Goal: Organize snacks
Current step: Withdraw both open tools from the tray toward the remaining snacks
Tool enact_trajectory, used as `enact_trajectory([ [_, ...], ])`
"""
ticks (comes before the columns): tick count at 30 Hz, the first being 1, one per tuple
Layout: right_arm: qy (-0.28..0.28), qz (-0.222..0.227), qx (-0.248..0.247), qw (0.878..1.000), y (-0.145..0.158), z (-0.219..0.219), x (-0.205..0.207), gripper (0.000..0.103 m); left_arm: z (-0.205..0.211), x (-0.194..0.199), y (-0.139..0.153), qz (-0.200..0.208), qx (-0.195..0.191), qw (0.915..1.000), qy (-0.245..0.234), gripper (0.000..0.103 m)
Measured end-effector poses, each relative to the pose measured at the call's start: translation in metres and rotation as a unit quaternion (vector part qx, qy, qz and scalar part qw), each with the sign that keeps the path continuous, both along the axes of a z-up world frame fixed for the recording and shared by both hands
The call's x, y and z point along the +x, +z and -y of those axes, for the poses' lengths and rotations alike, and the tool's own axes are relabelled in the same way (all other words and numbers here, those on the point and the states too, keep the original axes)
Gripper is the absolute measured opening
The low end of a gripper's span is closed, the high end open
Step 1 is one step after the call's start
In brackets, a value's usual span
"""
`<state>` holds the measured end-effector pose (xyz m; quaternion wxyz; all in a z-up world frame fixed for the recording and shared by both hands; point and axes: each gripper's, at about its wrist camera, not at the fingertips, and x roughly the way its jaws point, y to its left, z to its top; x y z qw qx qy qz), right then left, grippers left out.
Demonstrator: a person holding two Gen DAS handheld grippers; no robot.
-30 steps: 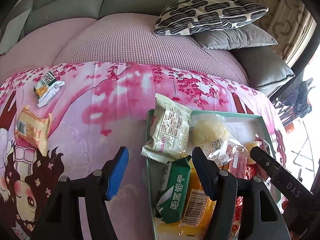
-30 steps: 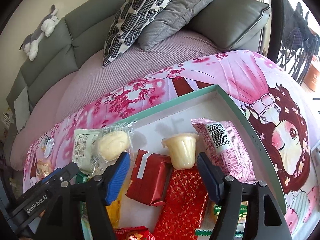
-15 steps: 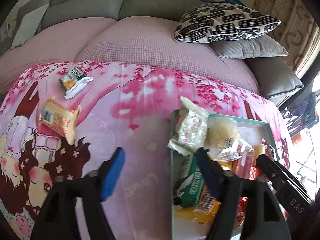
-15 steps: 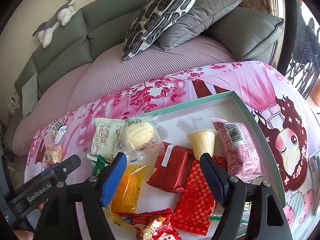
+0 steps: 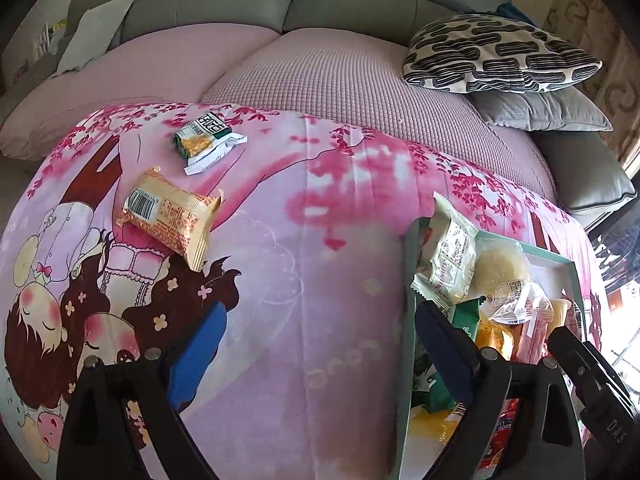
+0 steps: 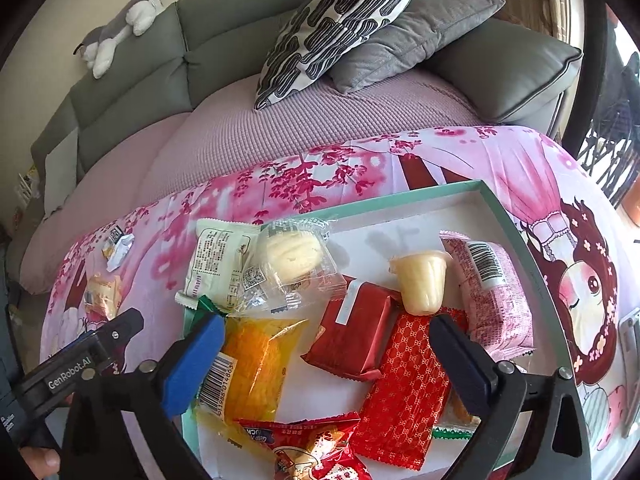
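A teal-rimmed white tray [image 6: 504,216] on the pink printed blanket holds several wrapped snacks: a white packet [image 6: 218,258] over its left rim, a clear-wrapped bun [image 6: 290,254], a yellow pack [image 6: 252,364], red packs [image 6: 354,340], a jelly cup [image 6: 420,282], a pink pack [image 6: 494,292]. My right gripper [image 6: 320,360] is open and empty above them. My left gripper [image 5: 320,354] is open and empty over the blanket, left of the tray [image 5: 408,280]. Two loose snacks lie far left: an orange packet [image 5: 170,214] and a green-white packet [image 5: 204,140].
A grey sofa with a pink cover lies behind the blanket. A patterned pillow [image 5: 500,54] and a grey cushion [image 5: 540,110] sit at the back right. A plush toy [image 6: 120,38] lies on the sofa back. The left gripper's body [image 6: 80,364] shows at the right wrist view's lower left.
My left gripper has moved left and back from the tray, bringing the two loose packets nearer the middle of its view. My right gripper has pulled back, showing more of the tray.
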<state>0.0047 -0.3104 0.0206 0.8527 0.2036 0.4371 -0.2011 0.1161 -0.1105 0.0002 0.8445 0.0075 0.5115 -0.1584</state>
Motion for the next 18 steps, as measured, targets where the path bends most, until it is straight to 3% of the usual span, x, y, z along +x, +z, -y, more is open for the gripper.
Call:
enact_trajectory([
  [18,0.076,0.04,-0.01,0.996,0.014,-0.051,0.017,0.103,-0.057,0.008,0.017,0.071,-0.006,0.9971,0.029,0.097],
])
